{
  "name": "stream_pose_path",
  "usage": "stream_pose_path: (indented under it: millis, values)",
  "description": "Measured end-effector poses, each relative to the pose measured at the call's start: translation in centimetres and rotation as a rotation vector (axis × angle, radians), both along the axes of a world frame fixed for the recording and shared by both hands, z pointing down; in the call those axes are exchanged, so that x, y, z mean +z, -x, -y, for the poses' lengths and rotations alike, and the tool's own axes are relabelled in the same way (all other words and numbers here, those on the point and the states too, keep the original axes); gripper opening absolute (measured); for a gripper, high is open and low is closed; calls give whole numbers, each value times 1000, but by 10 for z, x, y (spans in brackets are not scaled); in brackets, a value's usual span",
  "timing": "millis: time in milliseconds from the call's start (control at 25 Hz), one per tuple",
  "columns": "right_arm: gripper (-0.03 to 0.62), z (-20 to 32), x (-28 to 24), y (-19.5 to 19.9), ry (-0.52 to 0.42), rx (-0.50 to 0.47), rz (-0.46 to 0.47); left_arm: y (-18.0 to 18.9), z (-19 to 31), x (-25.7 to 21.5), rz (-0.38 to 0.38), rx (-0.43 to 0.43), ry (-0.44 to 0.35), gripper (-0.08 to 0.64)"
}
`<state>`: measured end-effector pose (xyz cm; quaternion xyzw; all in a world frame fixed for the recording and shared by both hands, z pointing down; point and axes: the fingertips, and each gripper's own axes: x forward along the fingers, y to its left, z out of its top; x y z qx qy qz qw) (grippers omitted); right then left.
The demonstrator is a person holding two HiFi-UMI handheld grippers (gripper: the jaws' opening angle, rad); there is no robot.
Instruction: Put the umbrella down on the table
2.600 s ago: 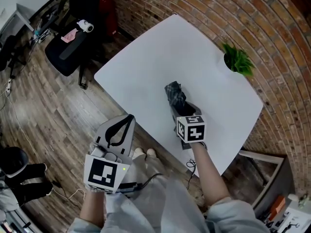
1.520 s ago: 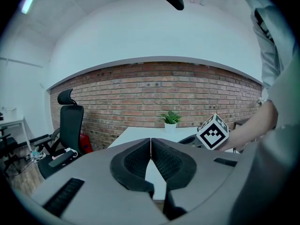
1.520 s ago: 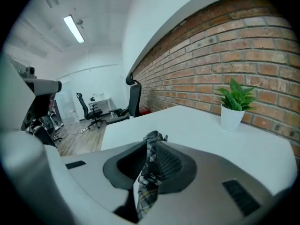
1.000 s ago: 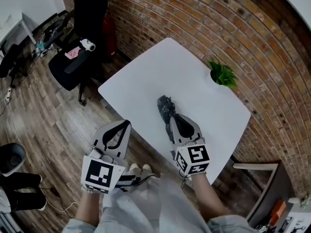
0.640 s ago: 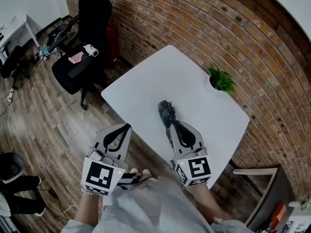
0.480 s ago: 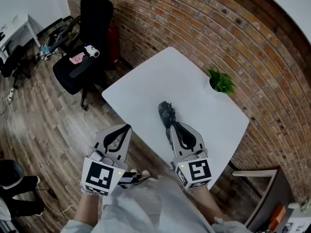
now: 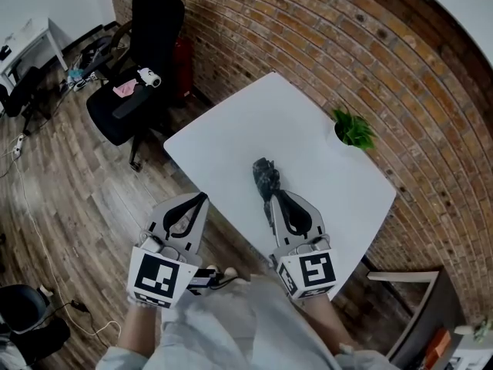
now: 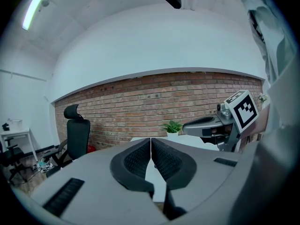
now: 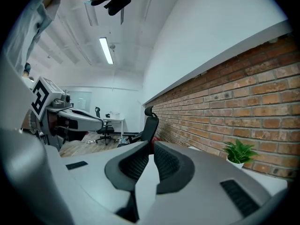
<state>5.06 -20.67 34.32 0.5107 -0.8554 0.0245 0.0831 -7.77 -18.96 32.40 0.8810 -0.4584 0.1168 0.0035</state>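
Observation:
A folded dark umbrella (image 7: 265, 176) lies on the white table (image 7: 231, 126), near its middle. My right gripper (image 7: 273, 196) hovers just behind the umbrella's near end, its tips overlapping it in the head view. Its jaws are closing the last bit and meet in the right gripper view (image 9: 152, 143), with nothing between them. My left gripper (image 7: 202, 196) is shut and empty, held over the floor beside the table's near edge. In the left gripper view (image 8: 150, 139) its jaws touch along their length. Neither gripper view shows the umbrella.
A small potted plant (image 7: 353, 129) stands at the table's far right corner by the brick wall. A black office chair (image 7: 142, 60) sits on the wooden floor to the left. A frame (image 7: 400, 272) stands beyond the table's right edge.
My right gripper has let go of the umbrella and drawn back and upward toward me. The umbrella stays flat on the table. The left gripper has hardly moved.

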Motion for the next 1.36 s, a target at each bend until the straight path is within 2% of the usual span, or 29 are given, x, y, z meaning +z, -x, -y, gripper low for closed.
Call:
stream_pose_path:
  millis: [120,400,1360]
  values:
    - [60,1,1,-1,-1,-3,-1,-2,1,-3,-24,-7,-3,21]
    - [58,1,3,-2,4,-4,-5,-2,1,-1,-28,-15,2,21]
    - [58,-6,10,-9,32,-9,5,-18,-2,8,0,11,13,21]
